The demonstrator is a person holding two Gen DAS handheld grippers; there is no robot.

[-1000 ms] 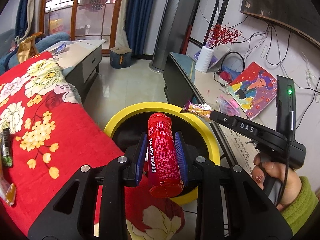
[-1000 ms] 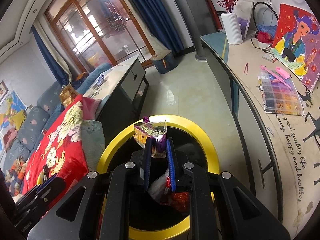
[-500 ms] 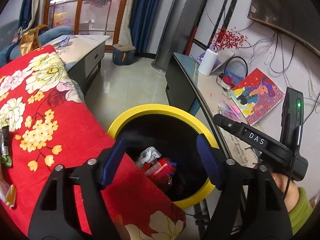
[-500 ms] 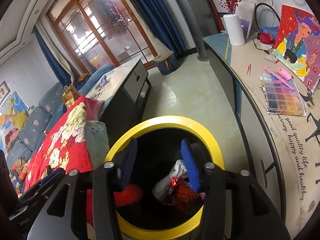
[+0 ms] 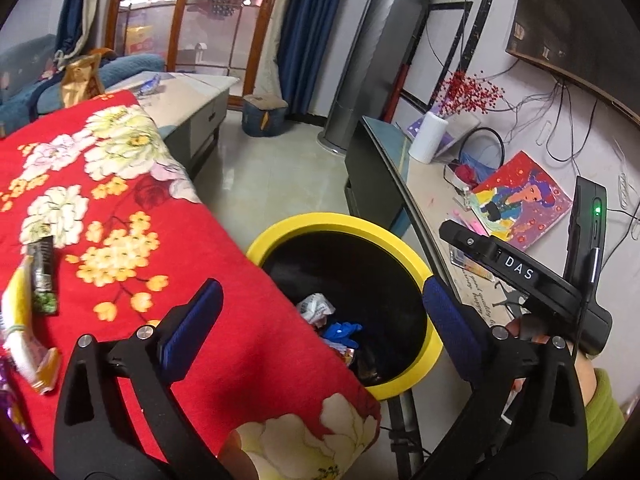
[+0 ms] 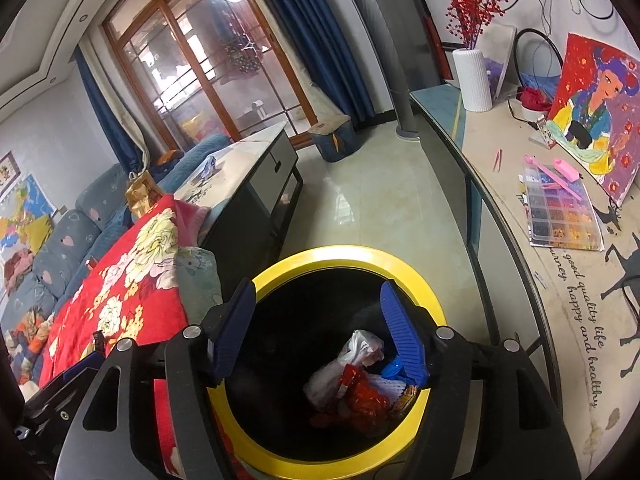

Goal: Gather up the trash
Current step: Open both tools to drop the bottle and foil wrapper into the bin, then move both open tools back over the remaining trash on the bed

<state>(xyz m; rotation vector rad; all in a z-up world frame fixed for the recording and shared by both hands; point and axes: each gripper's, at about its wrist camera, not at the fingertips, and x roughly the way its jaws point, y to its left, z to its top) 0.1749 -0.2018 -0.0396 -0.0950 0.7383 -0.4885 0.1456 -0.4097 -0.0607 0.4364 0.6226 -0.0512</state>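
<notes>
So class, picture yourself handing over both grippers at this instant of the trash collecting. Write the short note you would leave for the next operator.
Left gripper: open and empty, its jaws just opened, over the edge of the red floral blanket beside the bin.
Right gripper: open and empty, jaws also just opened, above the mouth of the yellow-rimmed bin.
Done: crumpled wrappers and other trash lie at the bottom of the bin.
Left: a dark wrapper and a yellow and white wrapper lie on the blanket at the left gripper's left. Probably pick those up next and drop them in the bin.
</notes>
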